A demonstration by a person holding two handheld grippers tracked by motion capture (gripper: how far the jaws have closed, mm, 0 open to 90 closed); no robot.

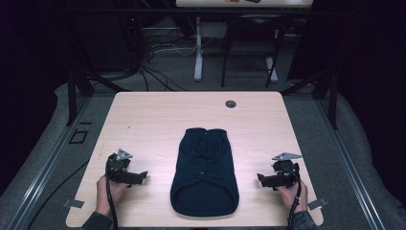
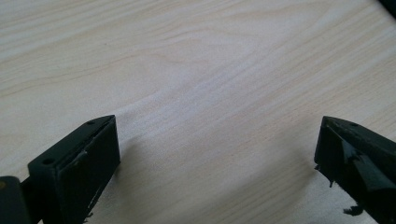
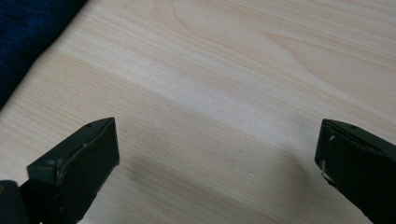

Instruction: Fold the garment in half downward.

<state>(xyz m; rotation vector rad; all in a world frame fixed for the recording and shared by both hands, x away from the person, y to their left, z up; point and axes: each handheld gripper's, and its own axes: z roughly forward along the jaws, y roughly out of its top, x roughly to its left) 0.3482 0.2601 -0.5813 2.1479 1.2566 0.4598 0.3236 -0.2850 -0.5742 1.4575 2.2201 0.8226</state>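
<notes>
A dark navy garment [image 1: 205,172] lies folded lengthwise in the middle of the light wooden table [image 1: 158,120], its rounded end toward the front edge. My left gripper [image 1: 141,177] rests on the table to the garment's left, jaws pointing toward it. In the left gripper view the left gripper [image 2: 217,154] stands open over bare wood. My right gripper [image 1: 261,179] rests to the garment's right, also pointing inward. The right gripper [image 3: 217,154] stands open with nothing between its jaws, and the garment's edge [image 3: 28,32] shows at the upper left.
A round cable hole [image 1: 231,103] sits near the table's far edge. Beyond the table stand a desk leg [image 1: 198,52], a chair frame [image 1: 249,48] and loose cables [image 1: 158,72] on the floor. Metal rails [image 1: 349,158] run along both sides.
</notes>
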